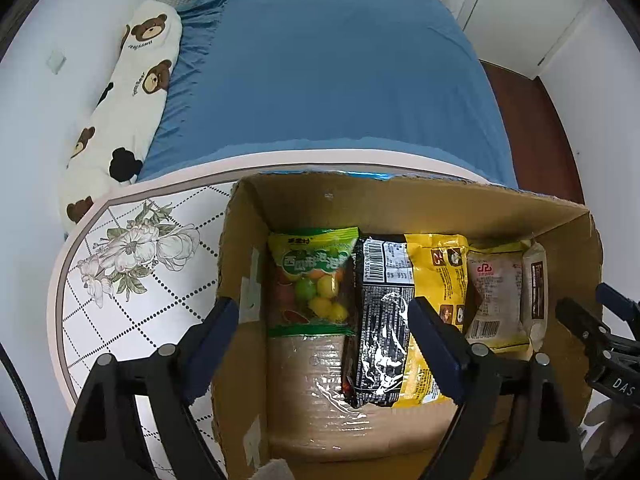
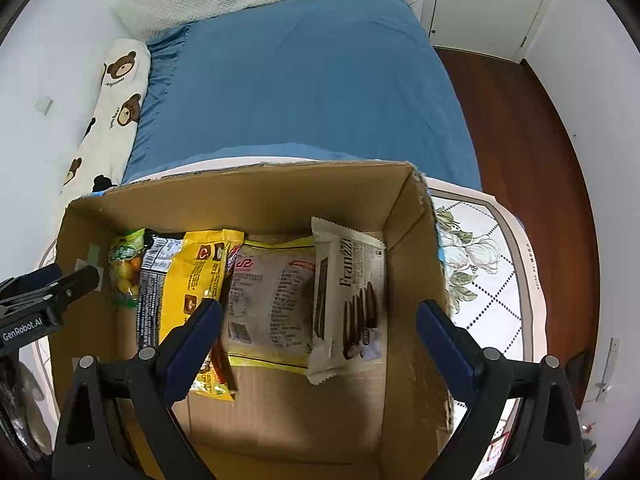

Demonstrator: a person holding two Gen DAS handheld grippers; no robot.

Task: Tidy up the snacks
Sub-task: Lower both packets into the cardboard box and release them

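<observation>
Your snacks sit in a row along the far wall of the cardboard box [image 1: 400,208].

Both left tongs [image 1: 322,330] and right tongs [image 2: 320,326] gape apart, holding nothing. The black packet [image 1: 380,320] half hides under the yellow one [image 2: 196,276]. The box rests on the floral worktop [image 1: 132,280], at its edge by the blue bed [image 1: 340,72].

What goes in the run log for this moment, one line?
left gripper: open, empty | right gripper: open, empty | cardboard box: five snack packs in a row
</observation>
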